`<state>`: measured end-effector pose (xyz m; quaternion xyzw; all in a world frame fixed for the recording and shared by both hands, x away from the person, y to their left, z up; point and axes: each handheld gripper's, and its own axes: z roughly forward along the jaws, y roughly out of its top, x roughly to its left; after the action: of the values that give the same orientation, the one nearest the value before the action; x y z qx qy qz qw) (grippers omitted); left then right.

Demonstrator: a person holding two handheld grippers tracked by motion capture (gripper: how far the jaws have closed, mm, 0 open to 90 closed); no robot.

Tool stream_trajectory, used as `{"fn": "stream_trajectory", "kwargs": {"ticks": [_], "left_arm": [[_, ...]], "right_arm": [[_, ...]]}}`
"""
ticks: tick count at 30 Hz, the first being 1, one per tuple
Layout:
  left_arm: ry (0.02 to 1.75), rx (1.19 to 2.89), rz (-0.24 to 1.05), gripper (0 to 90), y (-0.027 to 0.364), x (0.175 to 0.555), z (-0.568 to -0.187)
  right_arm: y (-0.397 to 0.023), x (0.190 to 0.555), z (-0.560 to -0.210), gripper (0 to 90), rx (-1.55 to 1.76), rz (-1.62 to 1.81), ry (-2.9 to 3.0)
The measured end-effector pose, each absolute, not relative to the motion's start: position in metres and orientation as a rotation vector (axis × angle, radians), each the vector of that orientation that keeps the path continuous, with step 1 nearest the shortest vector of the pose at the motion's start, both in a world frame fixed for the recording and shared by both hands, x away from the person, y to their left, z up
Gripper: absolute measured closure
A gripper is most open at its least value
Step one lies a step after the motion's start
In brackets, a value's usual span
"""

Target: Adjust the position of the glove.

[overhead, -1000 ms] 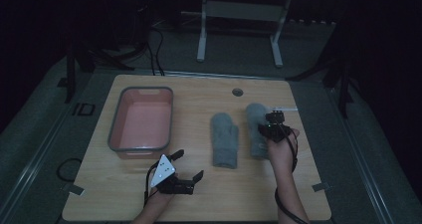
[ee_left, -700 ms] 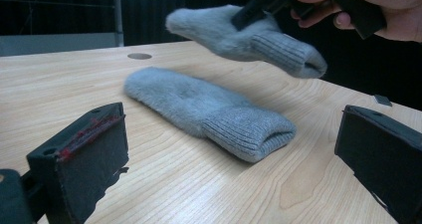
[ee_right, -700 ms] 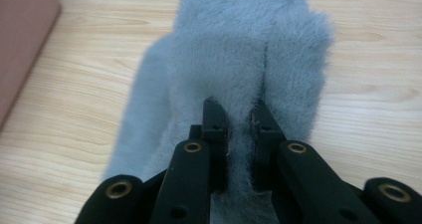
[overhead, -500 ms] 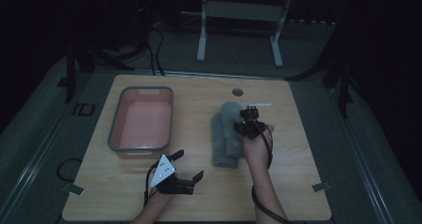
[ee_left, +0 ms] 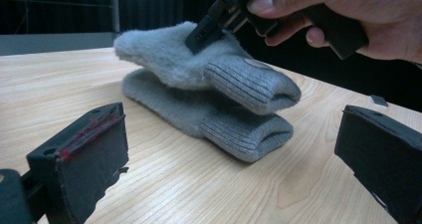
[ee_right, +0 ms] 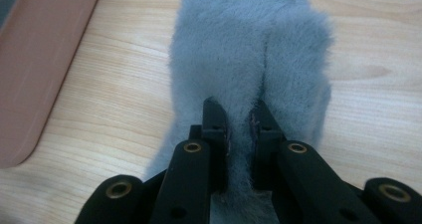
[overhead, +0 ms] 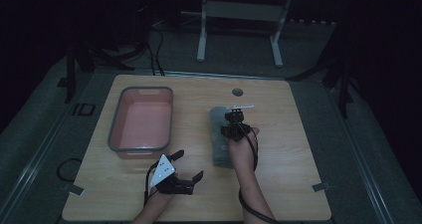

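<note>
In the high view the room beyond the table (overhead: 293, 134) is almost black; only a pale metal frame (overhead: 241, 15) and some cables on the grey floor can be made out behind it. The right hand (overhead: 241, 144) and its gripper cover part of the grey socks (overhead: 219, 134), so from above the pair reads as one dim strip. The left gripper view shows them better: two fuzzy socks with ribbed cuffs, the top sock (ee_left: 209, 64) lying on the bottom sock (ee_left: 209, 114), which rests flat on the pale wood. The right gripper (ee_right: 239, 119) has its jaws nearly closed, pinching a fold of the top sock's fluff between them. The left gripper (overhead: 185, 164) sits near the table's front edge, left of the socks and apart from them, its jaws spread wide with nothing between. A pink tray (overhead: 142, 119) with a grey rim stands left of the socks, its corner cut off in the right gripper view.
</note>
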<state>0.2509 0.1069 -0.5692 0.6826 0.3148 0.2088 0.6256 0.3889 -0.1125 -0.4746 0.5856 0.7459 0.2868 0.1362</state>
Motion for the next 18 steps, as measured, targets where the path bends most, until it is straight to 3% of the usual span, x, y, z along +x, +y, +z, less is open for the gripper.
{"fn": "stream_trajectory", "kwargs": {"ticks": [12,18], "left_arm": [[0.725,1.566,0.480,0.6,0.107,0.251,-0.569],[0.732,1.564,0.478,0.6,0.107,0.252,-0.569]], "right_arm": [[-0.109,0.389,-0.503,77.2,1.710,0.777,2.179],[-0.110,0.388,-0.506,67.5,1.702,0.818,2.180]]}}
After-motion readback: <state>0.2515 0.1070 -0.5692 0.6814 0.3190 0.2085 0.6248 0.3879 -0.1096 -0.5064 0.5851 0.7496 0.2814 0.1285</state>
